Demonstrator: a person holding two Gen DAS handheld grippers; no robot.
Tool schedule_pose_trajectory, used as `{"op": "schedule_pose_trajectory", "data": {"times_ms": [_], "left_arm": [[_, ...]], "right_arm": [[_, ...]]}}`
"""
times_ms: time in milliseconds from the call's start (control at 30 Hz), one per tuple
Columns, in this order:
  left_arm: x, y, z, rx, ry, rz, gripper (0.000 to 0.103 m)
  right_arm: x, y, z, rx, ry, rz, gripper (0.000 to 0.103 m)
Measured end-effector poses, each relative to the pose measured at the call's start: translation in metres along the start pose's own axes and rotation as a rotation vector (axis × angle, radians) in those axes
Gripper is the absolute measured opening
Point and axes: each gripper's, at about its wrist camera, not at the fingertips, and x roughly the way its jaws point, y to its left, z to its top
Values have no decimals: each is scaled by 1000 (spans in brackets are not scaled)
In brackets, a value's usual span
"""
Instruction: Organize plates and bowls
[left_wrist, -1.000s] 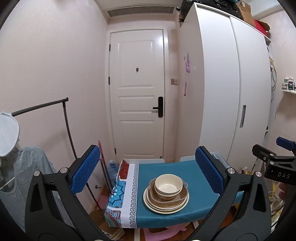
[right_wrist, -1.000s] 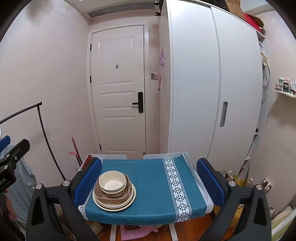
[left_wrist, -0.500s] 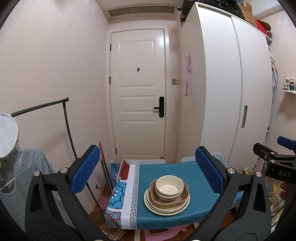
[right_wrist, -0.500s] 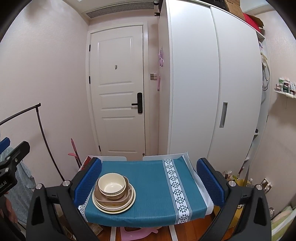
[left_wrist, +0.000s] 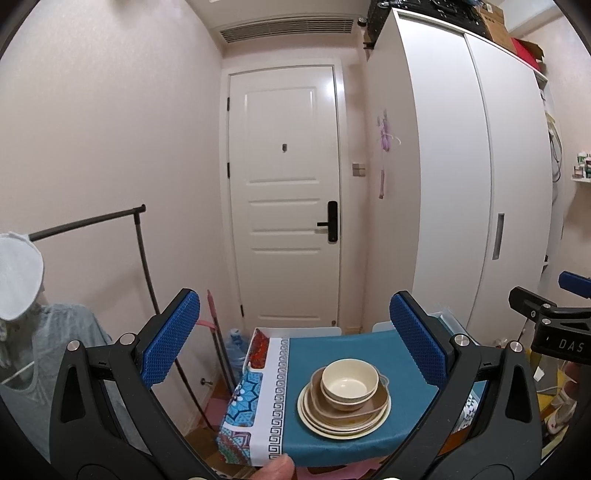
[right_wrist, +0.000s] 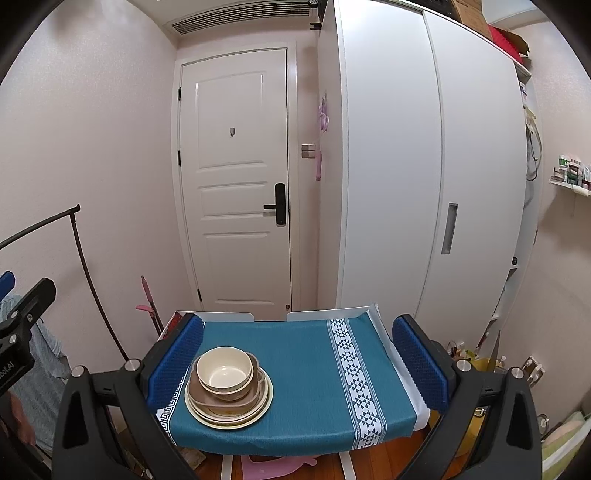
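Observation:
One stack of dishes stands on the small table's teal cloth (right_wrist: 310, 384): cream plates (right_wrist: 229, 415) at the bottom, a tan dish on them, and a cream bowl (right_wrist: 224, 369) nested in a brown bowl on top. In the left wrist view the same stack shows as the plates (left_wrist: 343, 421) and the cream bowl (left_wrist: 349, 380). My left gripper (left_wrist: 295, 343) is held well back from the table, open and empty. My right gripper (right_wrist: 301, 363) hangs equally far back, open, nothing between its blue pads.
A white door (right_wrist: 238, 184) closes the far wall, with a tall white wardrobe (right_wrist: 424, 166) to its right. A dark clothes rail (left_wrist: 92, 221) with grey garments stands left. A pink stool (right_wrist: 277, 463) sits under the table. Clutter lies on the floor right.
Both grippers have drifted only slightly; the table and stack sit a touch lower in the left wrist view. A fingertip now shows at that view's bottom edge.

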Motion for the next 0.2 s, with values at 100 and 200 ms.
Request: {"op": "schedule_pose_trajectory", "data": {"times_ms": [100,200], "left_arm": [[4,-1,1,9,-5,3,103],[6,-2,1,16,-13,7,103]], "right_arm": [[1,0,-1,0,1,0,102],[5,2,0,2,3,-2,102]]}}
